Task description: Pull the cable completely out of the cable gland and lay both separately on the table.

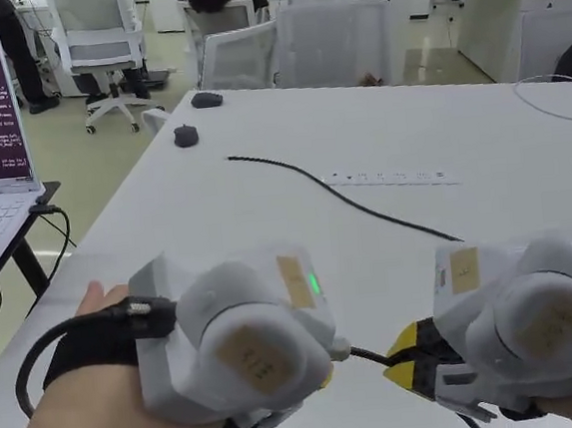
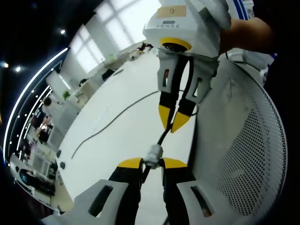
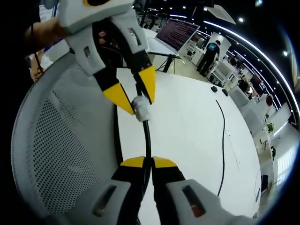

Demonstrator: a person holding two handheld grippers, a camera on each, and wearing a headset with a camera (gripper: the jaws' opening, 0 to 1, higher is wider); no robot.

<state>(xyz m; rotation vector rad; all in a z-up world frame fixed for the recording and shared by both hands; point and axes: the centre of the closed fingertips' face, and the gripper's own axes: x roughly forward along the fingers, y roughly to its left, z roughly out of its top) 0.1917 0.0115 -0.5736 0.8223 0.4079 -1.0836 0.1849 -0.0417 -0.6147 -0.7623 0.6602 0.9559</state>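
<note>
White workbench (image 1: 265, 206), office behind: black cable (image 3: 147, 133) runs into white cable gland (image 2: 153, 153).
Left gripper (image 2: 152, 163) clamped on cable gland; right gripper (image 3: 146, 161) clamped on cable.

The left claw (image 2: 153, 164) has glossy yellow plastic tips on matt black jaws. Between them sits a smooth white plastic gland (image 2: 153, 153). Ahead of it the cable (image 2: 162, 137) looks matt black and rubbery. Beyond the claw the table (image 2: 112, 117) is smooth matt white. To the claw's right is a perforated white chair back (image 2: 253, 154).

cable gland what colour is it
The cable gland is white, on a black cable; clearest in right gripper view.
</note>
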